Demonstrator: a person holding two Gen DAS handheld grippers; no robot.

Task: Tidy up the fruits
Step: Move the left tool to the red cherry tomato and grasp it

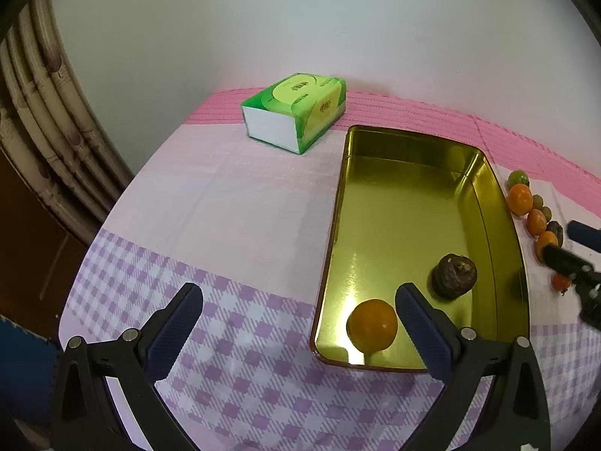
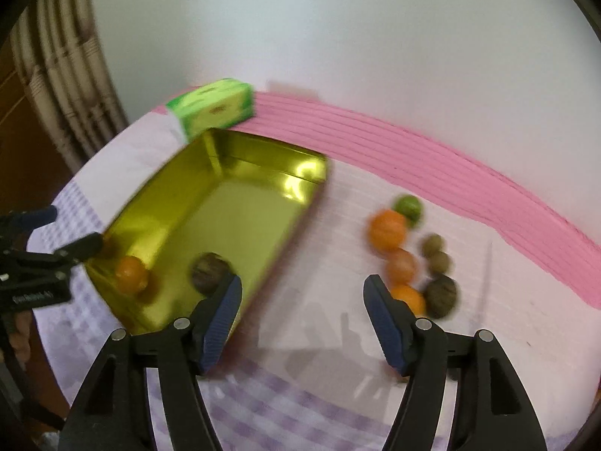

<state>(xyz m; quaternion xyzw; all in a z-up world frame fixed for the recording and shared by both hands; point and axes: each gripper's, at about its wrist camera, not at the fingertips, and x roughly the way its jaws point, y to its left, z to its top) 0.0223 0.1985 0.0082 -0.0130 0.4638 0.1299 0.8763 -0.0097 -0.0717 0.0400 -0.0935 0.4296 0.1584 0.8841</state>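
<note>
A gold metal tray lies on the cloth-covered table. In it sit an orange and a dark brown round fruit. My left gripper is open and empty at the tray's near left corner, its right finger over the tray beside the orange. My right gripper is open and empty above the cloth between the tray and a row of fruits: oranges, a green fruit, small brown fruits and a dark one.
A green tissue pack stands behind the tray near the wall. A small red fruit lies right of the tray. The right gripper shows in the left wrist view, the left gripper in the right wrist view. A curtain hangs at left.
</note>
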